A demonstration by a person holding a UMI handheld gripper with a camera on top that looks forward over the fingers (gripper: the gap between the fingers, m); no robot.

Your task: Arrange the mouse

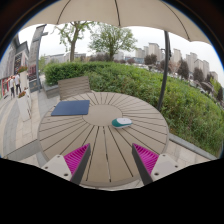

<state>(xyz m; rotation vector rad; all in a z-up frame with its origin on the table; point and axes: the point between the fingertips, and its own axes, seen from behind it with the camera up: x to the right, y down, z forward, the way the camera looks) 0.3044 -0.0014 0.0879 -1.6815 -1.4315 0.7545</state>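
Observation:
A small light-coloured mouse (122, 122) lies on the round slatted wooden table (100, 135), right of its centre. A dark blue mouse pad (71, 107) lies flat on the far left part of the tabletop. My gripper (112, 160) hovers over the near side of the table, open, with nothing between its fingers. The pink pads (77, 157) show on both fingers. The mouse sits beyond the right finger, well ahead of the tips. The pad is farther off, beyond the left finger.
A wooden chair (73, 86) stands behind the table. A parasol pole (166, 62) rises at the right under a large canopy. A green hedge (150, 85) runs behind. People (12, 84) stand at the far left on paving.

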